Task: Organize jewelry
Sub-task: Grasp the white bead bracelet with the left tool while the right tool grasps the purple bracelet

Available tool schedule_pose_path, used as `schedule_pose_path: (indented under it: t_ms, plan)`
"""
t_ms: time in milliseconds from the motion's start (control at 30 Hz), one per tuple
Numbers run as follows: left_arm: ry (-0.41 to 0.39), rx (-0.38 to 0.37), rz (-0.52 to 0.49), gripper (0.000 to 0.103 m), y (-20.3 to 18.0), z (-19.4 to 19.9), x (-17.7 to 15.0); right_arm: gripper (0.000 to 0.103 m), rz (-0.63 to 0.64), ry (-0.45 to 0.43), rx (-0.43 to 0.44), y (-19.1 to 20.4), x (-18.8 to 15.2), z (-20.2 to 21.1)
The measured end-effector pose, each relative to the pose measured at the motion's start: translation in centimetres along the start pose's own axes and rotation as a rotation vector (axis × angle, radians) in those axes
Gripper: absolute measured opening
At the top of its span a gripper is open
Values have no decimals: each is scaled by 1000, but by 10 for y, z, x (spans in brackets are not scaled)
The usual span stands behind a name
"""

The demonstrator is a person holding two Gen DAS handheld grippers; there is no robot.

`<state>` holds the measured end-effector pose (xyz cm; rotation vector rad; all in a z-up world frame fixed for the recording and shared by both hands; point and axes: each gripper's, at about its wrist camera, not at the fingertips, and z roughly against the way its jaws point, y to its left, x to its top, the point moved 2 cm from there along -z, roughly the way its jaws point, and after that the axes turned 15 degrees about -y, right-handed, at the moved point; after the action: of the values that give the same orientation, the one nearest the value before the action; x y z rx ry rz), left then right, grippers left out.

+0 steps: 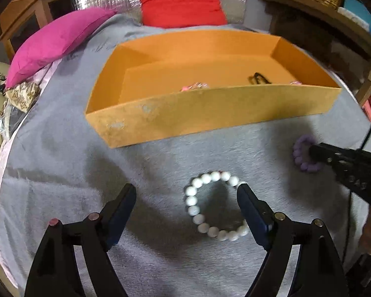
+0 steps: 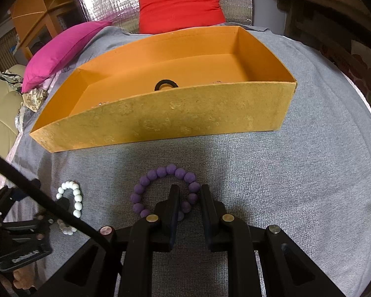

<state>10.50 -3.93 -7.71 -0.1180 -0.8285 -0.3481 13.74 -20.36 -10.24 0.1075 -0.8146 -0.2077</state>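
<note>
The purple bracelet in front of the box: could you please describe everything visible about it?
The purple bracelet is a ring of round, matte lilac beads, seemingly strung on a hidden cord. It lies flat on the grey cloth, just before the orange box. The right gripper straddles its near right arc with narrowly open jaws, one finger inside the ring, one outside.

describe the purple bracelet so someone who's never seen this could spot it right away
Start at the long orange box on the grey cloth. In front of it lie two bead bracelets; the purple bracelet is the one the right gripper straddles. Its neighbour, the white bracelet, sits between the open left gripper fingers.
</note>
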Motion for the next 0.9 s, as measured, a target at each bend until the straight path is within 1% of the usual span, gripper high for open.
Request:
schedule_pose_path:
  t_ms: [200,600,900]
  plan:
    - [20,-8,-32,84,-13,-3,-3,20,1,-1,0,1,-1,0]
    - [53,-30,-63,84,-28,-8,-10,21,4,-4,2,1,-2,0]
    - [68,-43,-44,84,-25,-15,-12,21,11,-7,1,2,-3,0]
